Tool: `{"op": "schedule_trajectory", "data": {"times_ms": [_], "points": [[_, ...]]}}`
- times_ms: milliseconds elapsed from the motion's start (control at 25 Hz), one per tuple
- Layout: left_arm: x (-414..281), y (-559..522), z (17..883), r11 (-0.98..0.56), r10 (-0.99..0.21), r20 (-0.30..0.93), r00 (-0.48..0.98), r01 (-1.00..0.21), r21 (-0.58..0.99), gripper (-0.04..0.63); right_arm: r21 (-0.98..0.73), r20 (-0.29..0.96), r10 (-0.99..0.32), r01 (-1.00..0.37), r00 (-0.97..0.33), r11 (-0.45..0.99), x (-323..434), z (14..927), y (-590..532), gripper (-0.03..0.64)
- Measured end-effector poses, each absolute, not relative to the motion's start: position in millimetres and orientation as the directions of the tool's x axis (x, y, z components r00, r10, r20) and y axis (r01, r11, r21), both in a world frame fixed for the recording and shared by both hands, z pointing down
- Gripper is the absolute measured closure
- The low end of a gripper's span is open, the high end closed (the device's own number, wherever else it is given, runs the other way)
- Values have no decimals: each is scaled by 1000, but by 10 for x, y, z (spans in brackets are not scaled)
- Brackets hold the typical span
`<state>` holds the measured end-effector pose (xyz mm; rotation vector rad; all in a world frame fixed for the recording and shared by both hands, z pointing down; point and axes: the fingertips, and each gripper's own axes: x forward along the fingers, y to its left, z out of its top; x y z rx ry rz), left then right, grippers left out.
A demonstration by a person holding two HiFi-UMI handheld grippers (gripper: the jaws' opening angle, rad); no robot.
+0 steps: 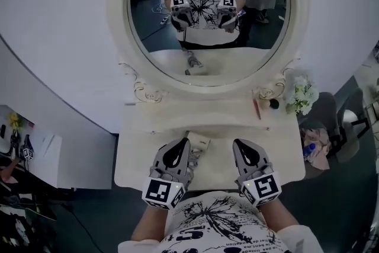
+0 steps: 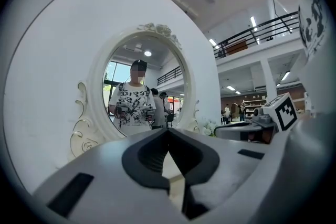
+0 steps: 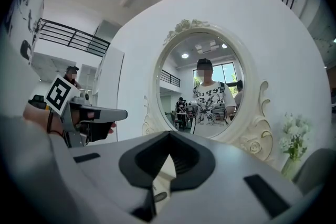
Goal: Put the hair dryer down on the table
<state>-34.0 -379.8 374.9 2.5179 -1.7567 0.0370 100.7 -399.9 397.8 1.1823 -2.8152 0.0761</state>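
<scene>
Desk [image 1: 278,148], cream-white, beneath oval mirror [image 1: 208,9]; white flowers [image 1: 302,95] at right; balcony railing [image 2: 262,29] beyond. Left tool [image 1: 180,145] and right tool [image 1: 238,145] both pressed together.

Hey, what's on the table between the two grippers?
In the head view a cream object, probably the hair dryer, lies on the table between the left gripper and the right gripper, close beside the left one's tip.
</scene>
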Motion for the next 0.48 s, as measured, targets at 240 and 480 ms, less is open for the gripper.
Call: {"op": "schedule_trajectory", "data": {"times_ms": [240,480], "points": [[-309,-3795,3735,-355,-932,57,358,-933,49,574,0,101,-703,-706,-704,708,996,3976,-3952,606],[-264,-3798,3789,-370,-924,80,374,-927,60,574,9,98,-711,-714,-696,700,1007,3947,-3978,606]]}}
